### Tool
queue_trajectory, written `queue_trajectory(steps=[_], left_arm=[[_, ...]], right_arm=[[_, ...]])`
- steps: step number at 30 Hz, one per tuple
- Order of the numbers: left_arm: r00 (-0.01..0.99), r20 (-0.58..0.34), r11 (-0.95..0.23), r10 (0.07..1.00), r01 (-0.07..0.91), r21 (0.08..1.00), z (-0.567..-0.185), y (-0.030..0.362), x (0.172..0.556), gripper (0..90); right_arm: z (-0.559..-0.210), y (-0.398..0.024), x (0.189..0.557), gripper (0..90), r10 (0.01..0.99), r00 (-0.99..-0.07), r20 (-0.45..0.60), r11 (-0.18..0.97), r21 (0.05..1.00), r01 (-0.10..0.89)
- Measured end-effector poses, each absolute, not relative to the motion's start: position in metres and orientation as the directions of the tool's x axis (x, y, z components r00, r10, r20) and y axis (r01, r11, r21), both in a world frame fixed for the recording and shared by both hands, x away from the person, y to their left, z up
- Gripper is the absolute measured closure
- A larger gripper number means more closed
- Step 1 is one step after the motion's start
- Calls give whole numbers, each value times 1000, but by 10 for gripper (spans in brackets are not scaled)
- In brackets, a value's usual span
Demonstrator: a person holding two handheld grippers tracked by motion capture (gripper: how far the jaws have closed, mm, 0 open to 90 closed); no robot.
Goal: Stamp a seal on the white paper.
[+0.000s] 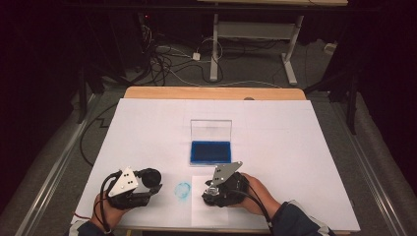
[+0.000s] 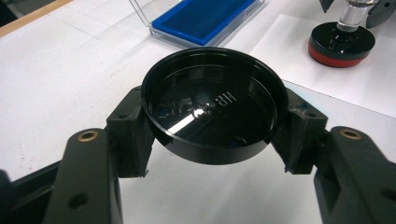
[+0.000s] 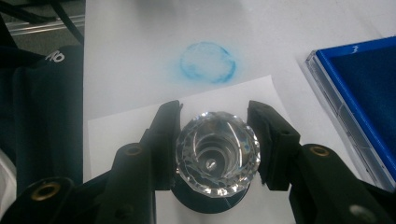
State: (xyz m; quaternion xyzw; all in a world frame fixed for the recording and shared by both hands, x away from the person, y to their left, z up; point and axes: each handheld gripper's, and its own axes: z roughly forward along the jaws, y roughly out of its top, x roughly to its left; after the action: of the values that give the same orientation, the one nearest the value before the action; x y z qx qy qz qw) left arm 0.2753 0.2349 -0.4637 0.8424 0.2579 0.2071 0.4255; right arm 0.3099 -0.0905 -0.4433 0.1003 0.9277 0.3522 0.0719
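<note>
Two grips on | left gripper (image 2: 212, 140) clamps black cap (image 2: 214, 116) off the table | right gripper (image 3: 213, 144) clamps stamp (image 3: 217, 154) by its crystal knob, upright on paper (image 3: 140, 126) beside ink pad (image 3: 359, 88) | risk: smooth knob slips, stamp tilts, print smears like blue ring (image 3: 208, 63)

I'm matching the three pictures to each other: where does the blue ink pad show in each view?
High view: blue ink pad at the table's middle, clear lid raised behind it.
Left gripper view: top centre, beyond the black cap.
Right gripper view: right edge.
Shared landmark: the white paper sheet under the stamp; it lies near the pad in every view.
</note>
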Motion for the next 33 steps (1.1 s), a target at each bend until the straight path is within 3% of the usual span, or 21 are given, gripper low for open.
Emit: queue_trajectory(steps=[27, 33], left_arm=[[780, 135, -503, 611, 251, 827, -462, 236, 275, 364], [781, 136, -505, 609, 250, 826, -462, 236, 276, 364]], right_arm=[[-441, -92, 309, 562, 227, -971, -68, 742, 658, 127], [-423, -100, 310, 562, 262, -963, -66, 688, 712, 138]])
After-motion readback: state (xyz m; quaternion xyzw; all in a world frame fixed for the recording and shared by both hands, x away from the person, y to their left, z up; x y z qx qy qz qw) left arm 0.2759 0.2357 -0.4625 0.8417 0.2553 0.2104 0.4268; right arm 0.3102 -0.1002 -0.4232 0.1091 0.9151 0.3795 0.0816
